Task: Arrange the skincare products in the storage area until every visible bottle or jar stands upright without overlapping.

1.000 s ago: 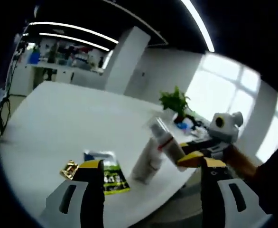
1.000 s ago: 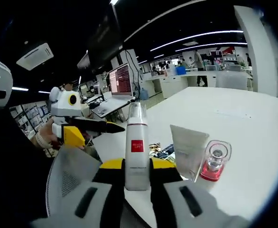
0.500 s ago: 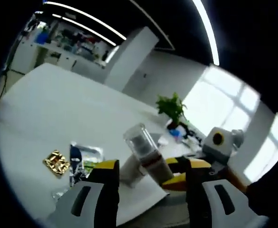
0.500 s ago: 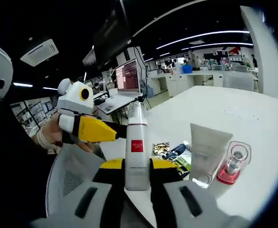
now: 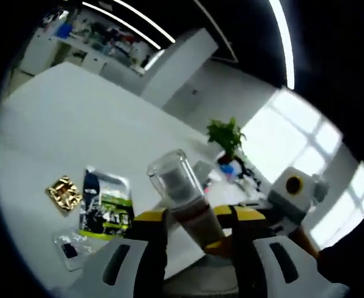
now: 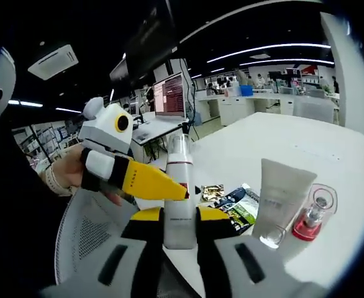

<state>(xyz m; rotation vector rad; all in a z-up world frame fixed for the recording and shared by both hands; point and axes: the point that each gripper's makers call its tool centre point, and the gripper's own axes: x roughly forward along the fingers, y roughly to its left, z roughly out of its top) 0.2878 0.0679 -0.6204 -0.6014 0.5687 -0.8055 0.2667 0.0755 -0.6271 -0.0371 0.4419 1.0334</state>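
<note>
In the right gripper view, the right gripper [image 6: 179,218] clenches a white pump bottle [image 6: 179,186] upright over the table's near edge, and the left gripper [image 6: 146,182] reaches across in front of it. In the left gripper view that bottle stands between its jaws; whether they grip it, I cannot tell. Beyond lie sachets [image 6: 235,203], then a white tube [image 6: 279,195] and a red-based dropper bottle [image 6: 312,214], upright, touching. The white table [image 6: 331,155] beyond is open.

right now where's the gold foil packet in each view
Left gripper view: the gold foil packet lies left of centre on the white table, left of the green sachet.
Right gripper view: right of the held bottle, beside the same green sachet, the shared landmark.
</note>
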